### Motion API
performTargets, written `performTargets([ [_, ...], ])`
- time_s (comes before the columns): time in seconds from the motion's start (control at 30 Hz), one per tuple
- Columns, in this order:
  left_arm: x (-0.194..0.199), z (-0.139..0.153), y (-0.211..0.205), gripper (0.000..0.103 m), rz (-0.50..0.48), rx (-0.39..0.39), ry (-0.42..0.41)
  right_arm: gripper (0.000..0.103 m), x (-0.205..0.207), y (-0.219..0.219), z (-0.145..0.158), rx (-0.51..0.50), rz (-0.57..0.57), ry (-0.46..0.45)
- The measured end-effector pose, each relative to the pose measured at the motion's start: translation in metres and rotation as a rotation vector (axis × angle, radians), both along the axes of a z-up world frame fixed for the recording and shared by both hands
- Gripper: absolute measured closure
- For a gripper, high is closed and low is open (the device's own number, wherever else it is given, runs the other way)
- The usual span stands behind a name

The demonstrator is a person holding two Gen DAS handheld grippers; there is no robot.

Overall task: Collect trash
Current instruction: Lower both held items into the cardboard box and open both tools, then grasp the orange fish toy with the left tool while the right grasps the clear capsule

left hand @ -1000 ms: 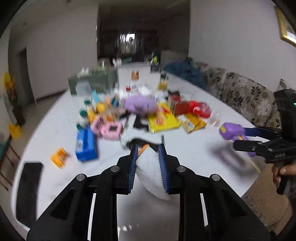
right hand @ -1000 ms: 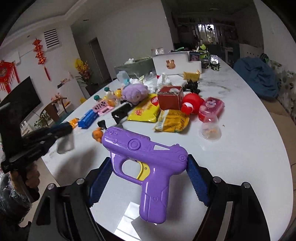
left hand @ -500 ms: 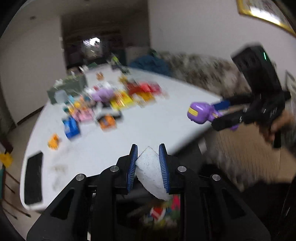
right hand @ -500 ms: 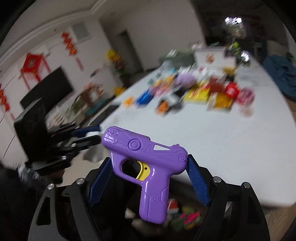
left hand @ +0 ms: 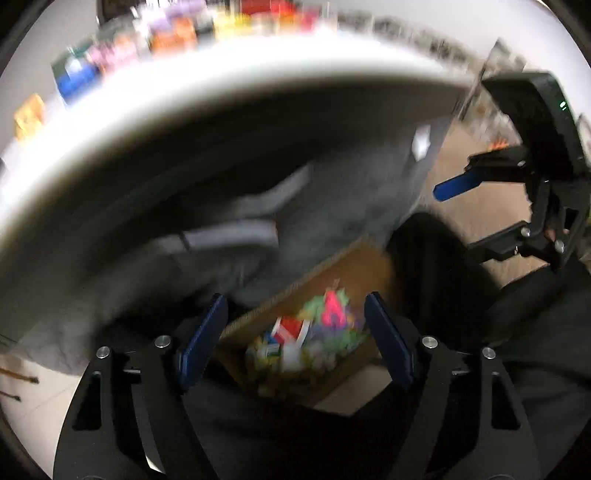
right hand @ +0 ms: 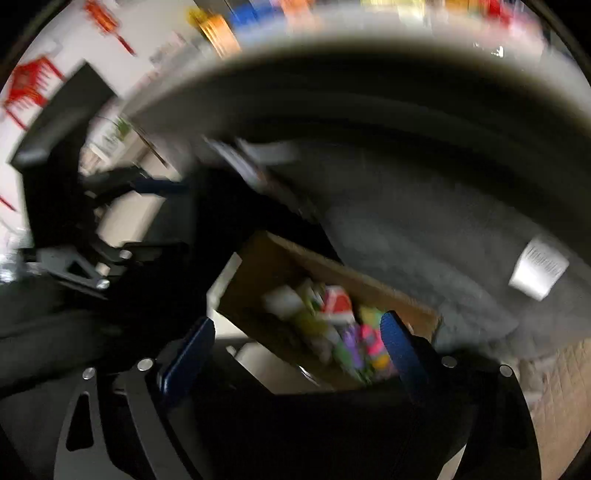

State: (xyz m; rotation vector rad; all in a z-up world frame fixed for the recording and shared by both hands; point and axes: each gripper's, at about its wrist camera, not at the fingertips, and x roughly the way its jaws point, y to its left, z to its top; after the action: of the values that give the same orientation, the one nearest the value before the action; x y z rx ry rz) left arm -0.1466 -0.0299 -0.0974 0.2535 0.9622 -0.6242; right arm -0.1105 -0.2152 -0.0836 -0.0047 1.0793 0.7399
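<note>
two grippers are pointing down at a brown cardboard box point(left hand: 334, 280) that is sitting on the floor under the edge of a big white table point(left hand: 236, 85). the left gripper point(left hand: 295, 341) is right over the box, and its blue fingers point(left hand: 201, 341) are opening wide with nothing between them. the right gripper point(right hand: 297, 350) is over the same box point(right hand: 280, 266), and its blue fingers point(right hand: 400, 349) are opening wide too, with nothing pinched between them.

the box is open on top and its brown walls are leaning a little in the pictures. inside it the trash point(left hand: 312, 339) is looking like a messy pile of many colours: pink, green, red, white and yellow bits all mixed up. from the right side the pile point(right hand: 343, 325) is also showing something purple low down among the pink and green. it is all too blurry to tell what each piece is.

past the box, grey stuff is hanging under the table, and a small white tag point(right hand: 537, 267) is sticking on it. farther up, on top of the table, lots of bright blurry things point(left hand: 173, 35) are lying in a row. far off on the wall, red decorations point(right hand: 33, 86) are hanging.
</note>
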Motion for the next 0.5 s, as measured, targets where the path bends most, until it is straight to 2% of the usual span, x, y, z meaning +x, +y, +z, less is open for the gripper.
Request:
performTargets([
  [0.07, 0.005, 0.041, 0.0, 0.02, 0.017, -0.027, -0.111, 0.013, 0.01, -0.013, 0.041, 0.047, -0.03, -0.107],
  [0.1, 0.01, 0.056, -0.001, 0.011, 0.036, -0.025, -0.171, 0.011, 0.019, -0.02, 0.061, 0.058, -0.061, -0.166],
  [0.17, 0.029, 0.09, -0.005, 0.011, 0.096, -0.029, -0.303, 0.006, 0.043, -0.035, 0.091, 0.076, -0.14, -0.25],
  [0.2, 0.043, 0.1, -0.007, 0.011, 0.12, -0.037, -0.336, 0.006, 0.059, -0.044, 0.101, 0.077, -0.182, -0.285],
  [0.23, 0.053, 0.106, -0.009, 0.01, 0.138, -0.039, -0.35, 0.006, 0.082, -0.053, 0.111, 0.055, -0.244, -0.33],
  [0.33, 0.107, 0.113, -0.018, 0.011, 0.232, -0.009, -0.356, 0.006, 0.141, -0.07, 0.118, -0.037, -0.371, -0.369],
  [0.43, 0.146, 0.106, -0.019, 0.011, 0.304, -0.018, -0.281, 0.006, 0.2, -0.081, 0.104, -0.103, -0.416, -0.34],
  [0.5, 0.148, 0.103, -0.017, 0.011, 0.314, -0.057, -0.256, 0.006, 0.231, -0.085, 0.088, -0.115, -0.44, -0.287],
])
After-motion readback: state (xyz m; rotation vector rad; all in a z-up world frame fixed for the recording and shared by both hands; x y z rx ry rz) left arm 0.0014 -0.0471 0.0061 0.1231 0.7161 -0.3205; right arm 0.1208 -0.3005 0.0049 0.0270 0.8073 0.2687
